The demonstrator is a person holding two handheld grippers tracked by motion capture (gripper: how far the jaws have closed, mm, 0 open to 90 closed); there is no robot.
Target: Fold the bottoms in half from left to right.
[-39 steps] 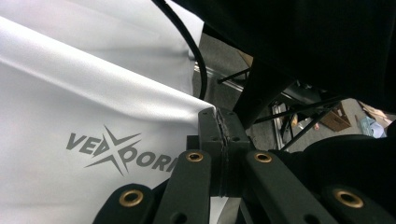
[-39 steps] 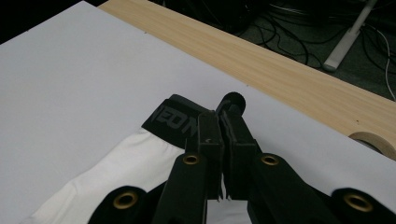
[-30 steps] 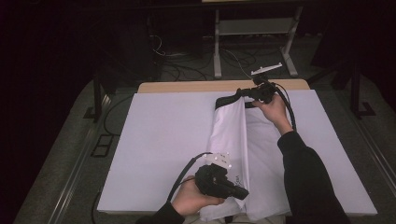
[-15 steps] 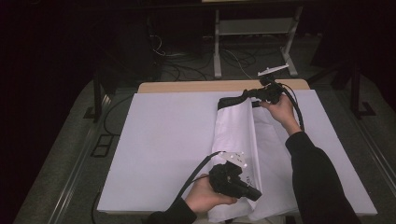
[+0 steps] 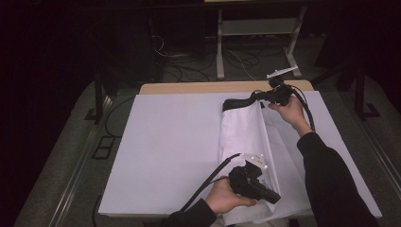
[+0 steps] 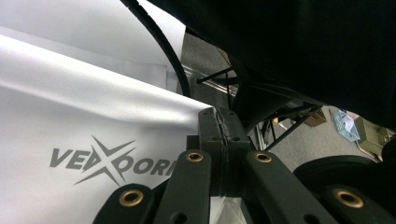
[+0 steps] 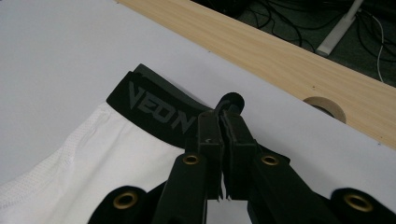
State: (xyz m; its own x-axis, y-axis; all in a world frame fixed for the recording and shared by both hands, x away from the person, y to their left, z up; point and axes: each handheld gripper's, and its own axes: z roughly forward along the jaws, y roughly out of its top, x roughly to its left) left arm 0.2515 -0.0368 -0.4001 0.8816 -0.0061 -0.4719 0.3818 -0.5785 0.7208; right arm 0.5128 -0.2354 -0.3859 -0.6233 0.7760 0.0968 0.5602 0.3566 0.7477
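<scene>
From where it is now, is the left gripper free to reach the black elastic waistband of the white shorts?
Probably not yet. The left gripper is clamped on the near hem of the white shorts, while the black elastic waistband lies at the table's far end, where the right gripper already pinches it. It would have to let go first.

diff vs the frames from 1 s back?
Left claw slid right along the near hem of the white shorts. Right claw, on the black waistband, edged farther up the table. Both stay clamped; shorts stay stretched lengthwise on the white sheet.
</scene>
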